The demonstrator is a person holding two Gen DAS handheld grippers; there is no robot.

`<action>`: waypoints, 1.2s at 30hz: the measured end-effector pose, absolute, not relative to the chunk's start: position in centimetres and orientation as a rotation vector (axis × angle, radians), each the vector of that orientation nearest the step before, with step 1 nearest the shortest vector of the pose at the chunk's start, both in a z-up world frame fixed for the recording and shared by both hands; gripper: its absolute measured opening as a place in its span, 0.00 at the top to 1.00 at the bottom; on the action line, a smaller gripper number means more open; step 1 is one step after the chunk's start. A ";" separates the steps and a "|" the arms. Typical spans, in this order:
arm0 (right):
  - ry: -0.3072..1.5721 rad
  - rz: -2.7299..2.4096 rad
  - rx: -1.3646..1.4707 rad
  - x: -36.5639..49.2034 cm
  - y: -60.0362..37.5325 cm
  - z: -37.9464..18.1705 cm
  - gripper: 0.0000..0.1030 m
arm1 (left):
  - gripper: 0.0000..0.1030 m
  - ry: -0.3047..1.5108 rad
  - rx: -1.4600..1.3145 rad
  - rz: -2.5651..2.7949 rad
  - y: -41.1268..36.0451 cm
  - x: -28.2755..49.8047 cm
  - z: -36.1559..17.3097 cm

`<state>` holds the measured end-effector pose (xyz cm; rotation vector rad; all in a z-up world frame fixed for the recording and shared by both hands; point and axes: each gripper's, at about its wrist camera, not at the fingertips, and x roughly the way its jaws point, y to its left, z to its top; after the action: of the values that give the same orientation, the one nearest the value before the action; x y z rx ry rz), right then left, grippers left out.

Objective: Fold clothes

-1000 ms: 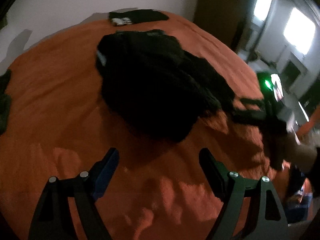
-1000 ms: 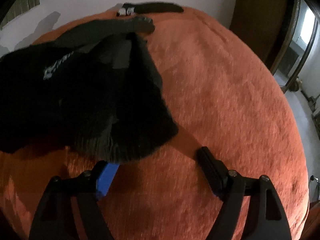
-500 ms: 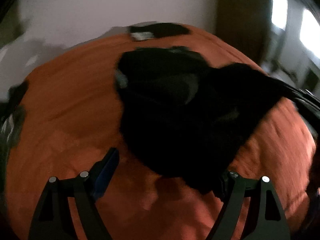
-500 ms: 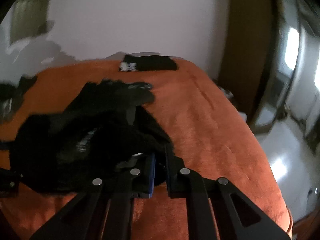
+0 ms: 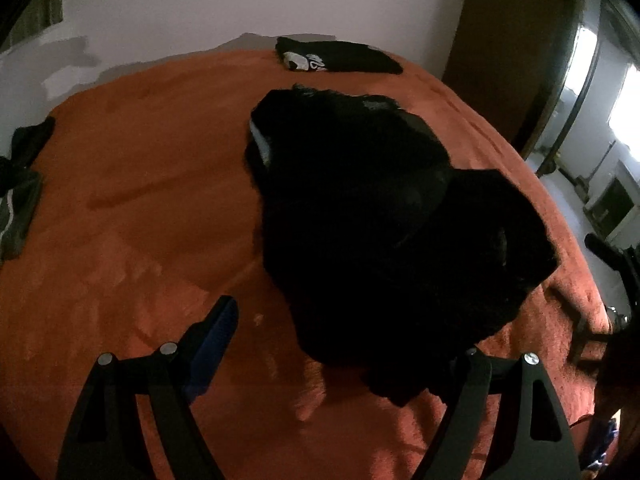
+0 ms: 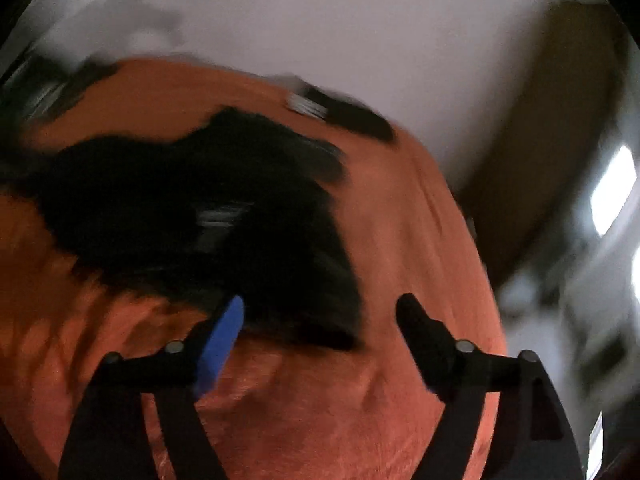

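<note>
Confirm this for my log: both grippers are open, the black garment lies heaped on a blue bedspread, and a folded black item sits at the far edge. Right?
Not quite: the bedspread is orange, not blue, as the left wrist view shows. The rest holds: both the left gripper and right gripper are open, the black garment lies heaped, and a folded black item sits at the far edge.

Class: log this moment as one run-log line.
left gripper: open | right gripper: open | black garment: bunched on orange bed, unheld
</note>
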<state>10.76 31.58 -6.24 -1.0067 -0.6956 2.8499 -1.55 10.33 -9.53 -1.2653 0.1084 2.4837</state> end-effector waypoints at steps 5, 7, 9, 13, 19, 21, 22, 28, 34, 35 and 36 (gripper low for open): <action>-1.268 2.741 -0.772 11.1 25.4 -9.2 0.23 | 0.19 0.096 -1.262 2.493 10.1 -2.0 -9.0; -1.284 2.746 -0.758 10.2 24.8 -9.4 0.23 | 0.20 0.095 -1.267 2.495 10.0 -2.2 -9.0; -1.279 2.727 -0.767 9.0 24.8 -9.5 0.26 | 0.19 0.104 -1.268 2.498 10.0 -2.1 -9.0; -1.208 2.697 -0.828 6.2 26.1 -9.0 0.56 | 0.19 0.135 -1.267 2.502 9.9 -1.7 -9.1; -1.298 2.669 -0.986 3.3 26.6 -10.6 0.77 | 0.19 0.148 -1.283 2.493 10.0 -1.6 -9.7; -1.253 2.713 -1.015 2.9 26.4 -10.0 0.93 | 0.19 0.156 -1.290 2.491 10.3 -1.7 -9.9; -1.222 2.739 -1.025 2.8 26.3 -9.6 0.93 | 0.19 0.164 -1.294 2.494 10.4 -1.7 -10.0; -0.667 2.983 -0.974 1.3 28.7 3.2 0.93 | 0.19 0.165 -1.247 2.481 12.1 -1.5 -11.3; -0.569 3.058 -1.033 -2.5 26.8 13.2 0.93 | 0.15 0.061 -1.166 2.577 13.5 -2.7 -9.3; -0.532 3.063 -1.035 -2.6 26.5 14.6 0.93 | 0.10 0.040 -1.160 2.618 13.3 -2.9 -8.6; -0.493 3.068 -1.036 -2.8 26.3 16.0 0.93 | 0.07 0.018 -1.154 2.659 13.0 -3.1 -8.0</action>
<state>-2.78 26.25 15.99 -1.0358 -0.4925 3.0684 -3.10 13.01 -8.00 -1.1539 0.0179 2.6588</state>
